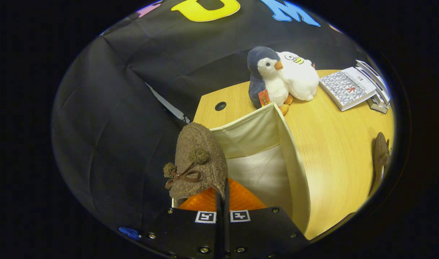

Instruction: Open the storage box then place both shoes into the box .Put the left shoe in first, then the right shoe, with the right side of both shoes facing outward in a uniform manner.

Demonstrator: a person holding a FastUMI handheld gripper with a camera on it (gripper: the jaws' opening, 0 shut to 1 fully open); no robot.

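Observation:
My gripper (222, 196) is shut on a brown felt shoe (197, 162) with a small bow and two pompoms, pinching the edge of its opening. The shoe hangs toe-up over the near left corner of the open cream fabric storage box (287, 151), partly inside it. The box's pale lining shows beyond the fingers. A second brown shoe (381, 158) lies on the wooden table (334, 144) far off to the right of the box.
A blue-and-white penguin plush (266, 77) and a white plush (300, 75) stand just behind the box. Booklets (348, 88) lie stacked at the table's far right. A round cable hole (220, 106) sits near the table's left edge.

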